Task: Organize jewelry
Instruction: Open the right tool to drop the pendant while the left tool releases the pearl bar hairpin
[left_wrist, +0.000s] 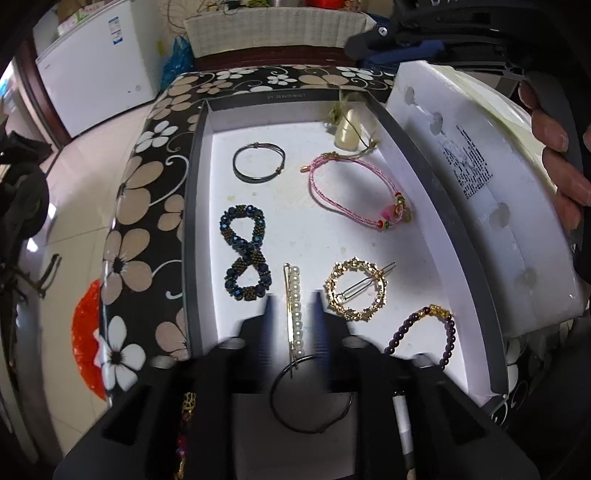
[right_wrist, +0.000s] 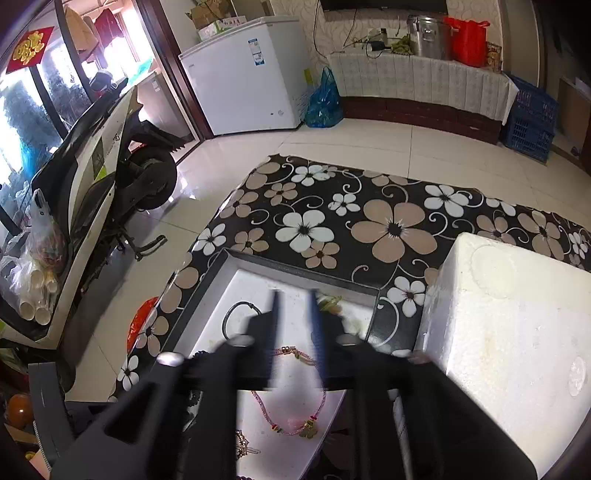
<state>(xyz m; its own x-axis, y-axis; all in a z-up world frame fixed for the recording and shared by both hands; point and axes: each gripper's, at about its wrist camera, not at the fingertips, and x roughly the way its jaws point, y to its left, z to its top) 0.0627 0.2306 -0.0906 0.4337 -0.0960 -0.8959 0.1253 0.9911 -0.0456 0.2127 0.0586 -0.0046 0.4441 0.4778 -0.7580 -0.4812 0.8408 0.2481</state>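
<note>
- Two views, left wrist first: a shallow grey-rimmed tray (left_wrist: 192, 229) is sitting on a floral tablecloth (left_wrist: 147, 177), white floor inside, holding the jewelry.
- Lying in it: a thin metal bangle (left_wrist: 258, 162), a pink cord bracelet (left_wrist: 354, 192), a blue beaded figure-eight (left_wrist: 247, 254), a gold wreath clip (left_wrist: 356, 293), a purple bead bracelet (left_wrist: 439, 328), a dark wire hoop (left_wrist: 310, 395) and a pearl hair pin (left_wrist: 294, 306).
- The pearl hair pin is lying with its long axis running away from the camera, its near end overlapping the hoop.
- The left gripper (left_wrist: 293, 306) is hovering with jaws parted, fingers either side of the pin; whether they are touching it is unclear.
- A white foam box (left_wrist: 480, 206) is standing right of the tray; a hand (left_wrist: 554, 147) is showing at its far edge.
- Right wrist view: the right gripper (right_wrist: 293, 314) is standing open and empty above the tray's far end.
- Only the bangle, pink bracelet and part of the gold clip are showing here.
- Showing here only: a white chest freezer (right_wrist: 243, 74) and a scooter (right_wrist: 110, 155).
</note>
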